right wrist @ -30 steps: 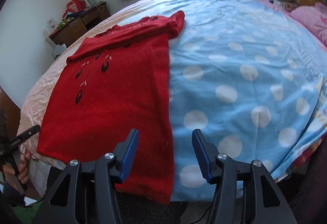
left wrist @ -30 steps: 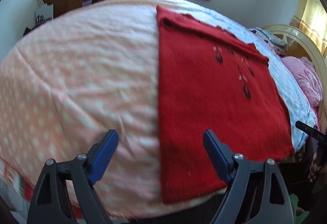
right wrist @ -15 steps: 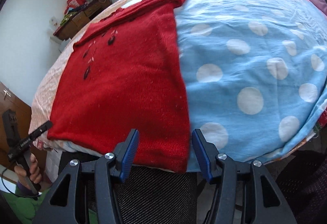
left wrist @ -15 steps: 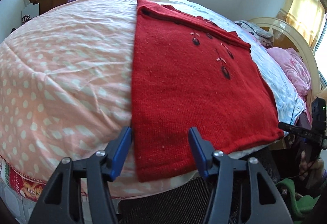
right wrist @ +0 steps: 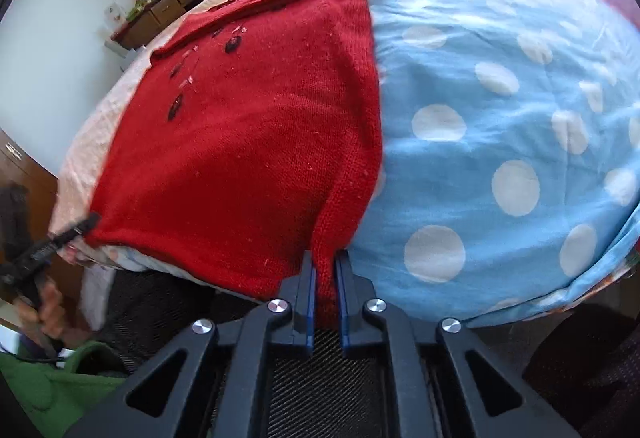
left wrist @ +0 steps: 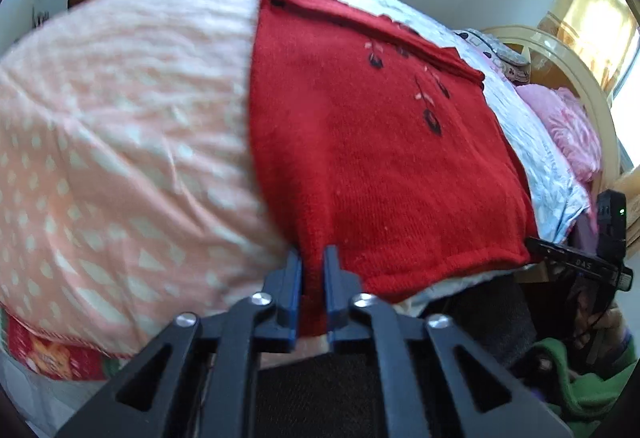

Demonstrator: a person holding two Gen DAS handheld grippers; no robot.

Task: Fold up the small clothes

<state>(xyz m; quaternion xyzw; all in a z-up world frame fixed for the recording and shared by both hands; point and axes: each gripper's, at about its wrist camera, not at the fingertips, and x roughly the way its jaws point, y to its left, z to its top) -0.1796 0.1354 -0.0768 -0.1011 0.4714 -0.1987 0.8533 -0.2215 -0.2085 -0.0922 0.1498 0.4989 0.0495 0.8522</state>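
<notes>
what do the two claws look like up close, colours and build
Both match: the left claw and right claw have blue finger pads on black angular frames with triangular cut-outs and round silver screw heads. No cables or markings show on either claw.

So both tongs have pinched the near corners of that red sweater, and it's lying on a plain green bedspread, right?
Not green or plain. The red sweater, pinched by the right tongs and left tongs, lies on a polka-dot bedspread: blue in the right wrist view, pink in the left.
</notes>
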